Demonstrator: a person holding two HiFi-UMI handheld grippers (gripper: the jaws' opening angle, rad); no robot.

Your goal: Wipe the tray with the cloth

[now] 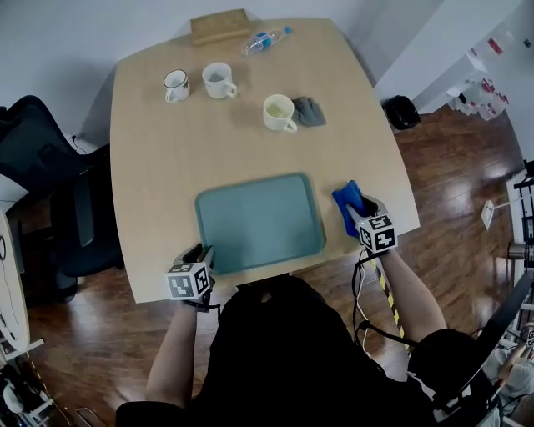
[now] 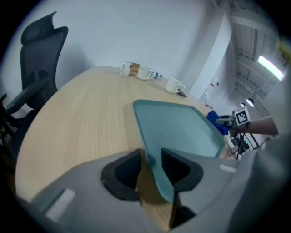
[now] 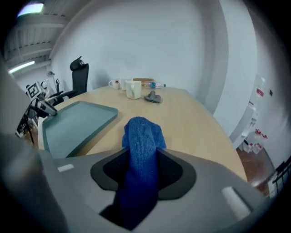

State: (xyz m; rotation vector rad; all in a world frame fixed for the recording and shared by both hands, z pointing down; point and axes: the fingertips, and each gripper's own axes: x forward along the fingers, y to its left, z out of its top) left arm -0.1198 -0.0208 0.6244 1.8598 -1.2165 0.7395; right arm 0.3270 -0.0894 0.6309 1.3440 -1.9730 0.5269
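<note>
A teal tray (image 1: 259, 221) lies flat on the light wooden table near its front edge. My left gripper (image 1: 203, 253) is at the tray's near left corner. In the left gripper view the tray's rim (image 2: 157, 175) runs between the jaws of that gripper (image 2: 152, 159), with bare wood showing beside it, so the jaws stand open around it. A blue cloth (image 1: 347, 203) rests on the table just right of the tray. My right gripper (image 1: 357, 210) is shut on it. In the right gripper view the cloth (image 3: 141, 136) fills the gap of that gripper (image 3: 142, 159) and bulges out ahead.
Three mugs (image 1: 175, 84) (image 1: 219, 80) (image 1: 279, 113) stand toward the far side, with a grey cloth (image 1: 309, 111) beside the nearest one. A water bottle (image 1: 265, 39) and a wooden board (image 1: 220, 26) lie at the far edge. A black office chair (image 1: 50, 192) stands left of the table.
</note>
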